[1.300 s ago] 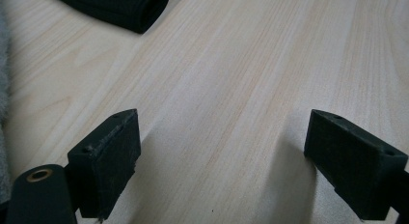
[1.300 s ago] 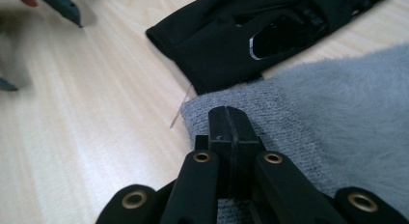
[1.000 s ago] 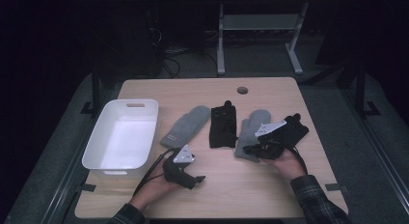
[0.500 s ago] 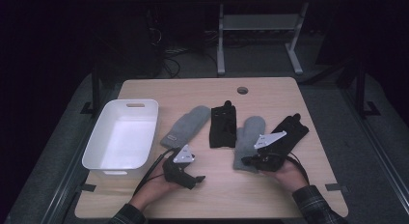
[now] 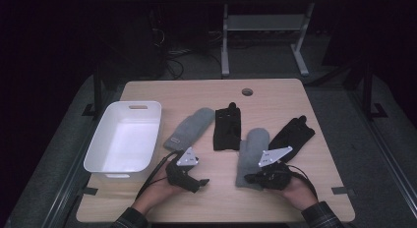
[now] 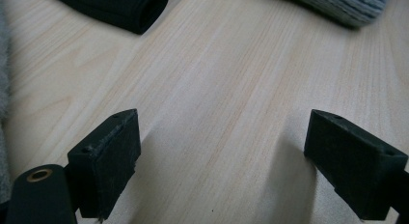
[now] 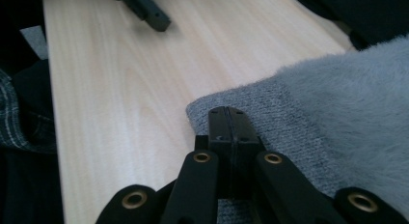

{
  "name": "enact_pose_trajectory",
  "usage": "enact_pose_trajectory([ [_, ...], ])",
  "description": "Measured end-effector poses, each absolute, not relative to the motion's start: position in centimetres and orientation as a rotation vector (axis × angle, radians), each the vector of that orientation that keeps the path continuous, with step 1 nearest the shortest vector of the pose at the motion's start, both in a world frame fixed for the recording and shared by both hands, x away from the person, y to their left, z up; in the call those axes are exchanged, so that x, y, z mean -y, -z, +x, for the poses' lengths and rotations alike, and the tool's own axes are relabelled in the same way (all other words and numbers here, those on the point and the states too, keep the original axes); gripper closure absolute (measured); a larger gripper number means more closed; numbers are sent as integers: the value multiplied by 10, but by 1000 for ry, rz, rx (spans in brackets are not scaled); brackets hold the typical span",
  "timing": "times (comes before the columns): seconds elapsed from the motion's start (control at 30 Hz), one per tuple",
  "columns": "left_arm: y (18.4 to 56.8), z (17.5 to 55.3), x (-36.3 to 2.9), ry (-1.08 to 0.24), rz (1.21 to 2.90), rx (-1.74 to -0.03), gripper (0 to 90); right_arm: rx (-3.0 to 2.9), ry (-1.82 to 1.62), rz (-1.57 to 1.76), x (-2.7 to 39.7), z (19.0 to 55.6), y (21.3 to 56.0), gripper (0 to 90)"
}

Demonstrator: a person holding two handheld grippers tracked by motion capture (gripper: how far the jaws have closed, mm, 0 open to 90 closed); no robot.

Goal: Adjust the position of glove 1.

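Table: wooden top (image 5: 275, 95), dark room around it.
Mitten: grey mitten (image 5: 252, 156) near my front edge, long axis running away from me, cuff toward me.
Right gripper (image 5: 250, 178): jaws pressed together over the cuff; probably pinching it.
Left gripper (image 5: 202, 181): jaws wide over bare wood.
Room: free wood between my grippers; black glove (image 5: 292, 138) just beside the mitten's right.

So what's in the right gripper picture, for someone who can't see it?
The right gripper, jaws shut together, lies over the ribbed cuff of a fuzzy grey mitten on a pale wooden table. The left gripper shows farther off.
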State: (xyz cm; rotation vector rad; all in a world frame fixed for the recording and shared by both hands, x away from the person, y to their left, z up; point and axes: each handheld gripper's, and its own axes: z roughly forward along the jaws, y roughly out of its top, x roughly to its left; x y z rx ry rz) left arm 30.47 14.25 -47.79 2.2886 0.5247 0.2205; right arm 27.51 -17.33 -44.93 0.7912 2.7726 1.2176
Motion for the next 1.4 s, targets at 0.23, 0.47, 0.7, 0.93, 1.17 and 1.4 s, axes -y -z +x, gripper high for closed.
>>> enact_pose_trajectory([
  [0.23, 478, 305, -143, -221, 2288, -524, 118, -2721, -1247, 775, 181, 271, 438, 900],
  [0.47, 478, 305, -143, -221, 2287, -524, 117, -2640, -1217, 890, 221, 269, 438, 900],
  [0.7, 478, 304, -143, -217, 2286, -530, 118, -2689, -1146, 922, 231, 266, 453, 900],
  [0.93, 478, 304, -142, -221, 2283, -527, 118, -2728, -1160, 876, 216, 266, 454, 900],
  [1.17, 478, 305, -143, -221, 2287, -524, 118, -2760, -1185, 820, 197, 271, 453, 900],
  [1.4, 478, 305, -143, -224, 2286, -525, 118, -2792, -1199, 748, 172, 279, 452, 900],
])
